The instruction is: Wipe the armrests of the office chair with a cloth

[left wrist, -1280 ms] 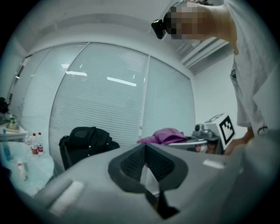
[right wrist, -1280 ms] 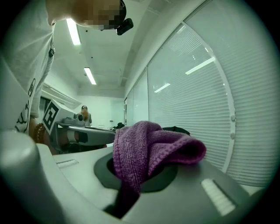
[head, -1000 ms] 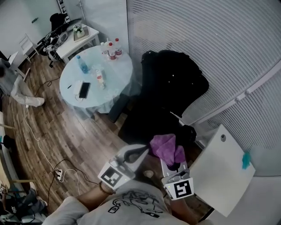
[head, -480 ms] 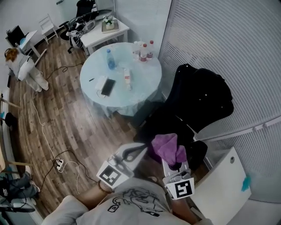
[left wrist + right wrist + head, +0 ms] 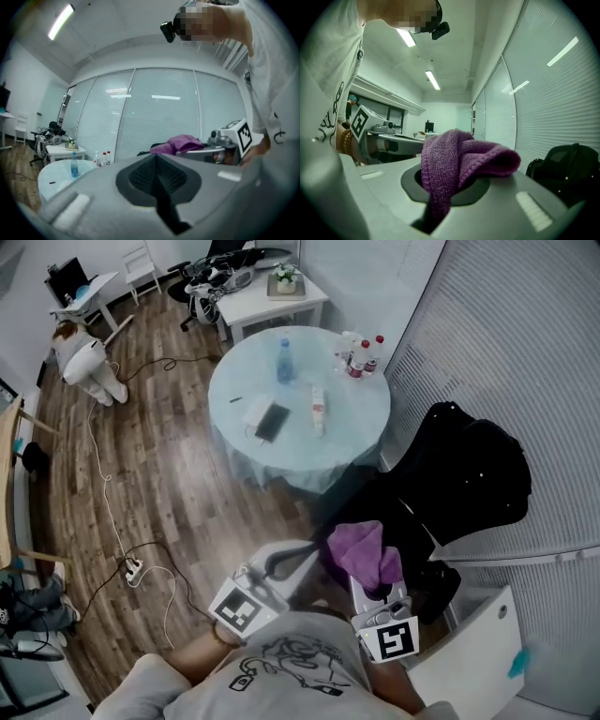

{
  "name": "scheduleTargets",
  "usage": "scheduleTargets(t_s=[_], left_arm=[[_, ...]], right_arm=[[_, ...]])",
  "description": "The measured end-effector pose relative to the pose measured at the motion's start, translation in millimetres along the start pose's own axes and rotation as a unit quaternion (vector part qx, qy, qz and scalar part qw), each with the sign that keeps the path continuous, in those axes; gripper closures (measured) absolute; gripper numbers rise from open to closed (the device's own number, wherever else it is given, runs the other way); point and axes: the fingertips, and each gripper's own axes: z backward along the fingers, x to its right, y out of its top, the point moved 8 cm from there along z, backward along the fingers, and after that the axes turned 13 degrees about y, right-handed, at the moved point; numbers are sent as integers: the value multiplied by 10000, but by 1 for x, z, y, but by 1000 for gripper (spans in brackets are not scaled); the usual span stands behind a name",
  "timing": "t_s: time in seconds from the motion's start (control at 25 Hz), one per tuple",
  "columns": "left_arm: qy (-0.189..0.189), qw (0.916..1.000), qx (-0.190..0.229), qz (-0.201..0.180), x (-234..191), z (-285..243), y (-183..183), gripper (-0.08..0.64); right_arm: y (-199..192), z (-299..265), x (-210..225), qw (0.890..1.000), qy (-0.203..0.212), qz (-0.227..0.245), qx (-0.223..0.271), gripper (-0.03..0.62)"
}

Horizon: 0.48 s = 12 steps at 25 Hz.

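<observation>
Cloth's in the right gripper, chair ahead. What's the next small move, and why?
Probably carry the right gripper forward and rightward to the black office chair. Its jaws are shut on the purple cloth, held short of the chair and touching none of it; the armrests are hard to pick out.

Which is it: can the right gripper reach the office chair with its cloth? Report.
Probably yes: the right gripper, shut on the purple cloth, sits just short of the black office chair, nothing between them.
</observation>
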Motion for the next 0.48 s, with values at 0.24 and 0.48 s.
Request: scheduleTargets(t_s=[0.24,0.48], left_arm=[[200,9998,-47,27,-20,6,-6,557],[216,9997,-98,37,-17,-2,-11,557]], right_arm=[[-1,-26,0,9997,230,-28,-5,563],[-8,-27,6,9994,328,-71,-77,563]])
